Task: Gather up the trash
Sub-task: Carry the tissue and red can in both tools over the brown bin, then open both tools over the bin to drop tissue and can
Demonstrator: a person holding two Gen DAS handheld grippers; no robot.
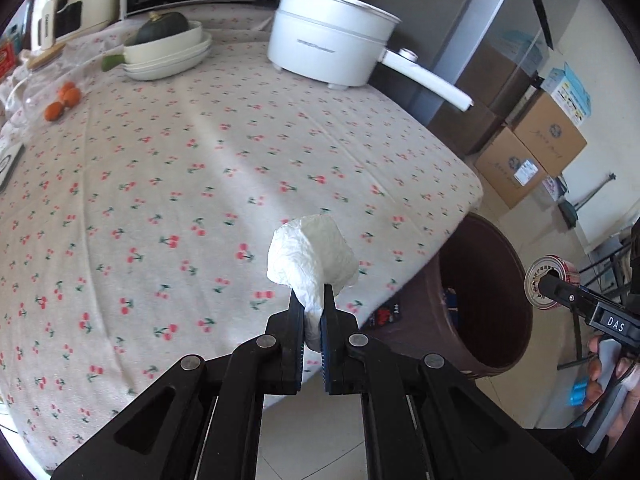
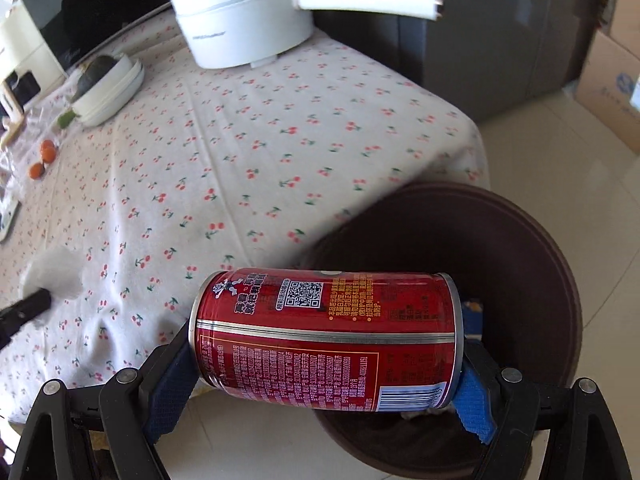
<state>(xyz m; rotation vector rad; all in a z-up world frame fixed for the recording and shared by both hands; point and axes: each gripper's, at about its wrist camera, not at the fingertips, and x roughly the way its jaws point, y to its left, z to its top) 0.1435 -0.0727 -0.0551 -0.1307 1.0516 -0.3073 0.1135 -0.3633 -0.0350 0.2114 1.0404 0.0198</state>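
My left gripper [image 1: 312, 300] is shut on a crumpled white tissue [image 1: 312, 258], held above the near right part of the cherry-print tablecloth [image 1: 200, 184]. My right gripper [image 2: 326, 360] is shut on a red drink can [image 2: 326, 338], gripped end to end and lying sideways, just over the near rim of a dark brown trash bin [image 2: 520, 248]. In the left wrist view the bin [image 1: 496, 292] stands on the floor beside the table's right corner, with the can [image 1: 550, 282] and the right gripper [image 1: 560, 292] at its right. The tissue shows blurred at the left of the right wrist view [image 2: 54, 274].
A white electric pot [image 1: 328, 36] with a long handle [image 1: 424, 78] stands at the table's far right. Stacked white bowls [image 1: 168, 54] hold a dark squash. Small oranges [image 1: 64, 100] lie at the left. Cardboard boxes [image 1: 532, 156] sit on the floor beyond the bin.
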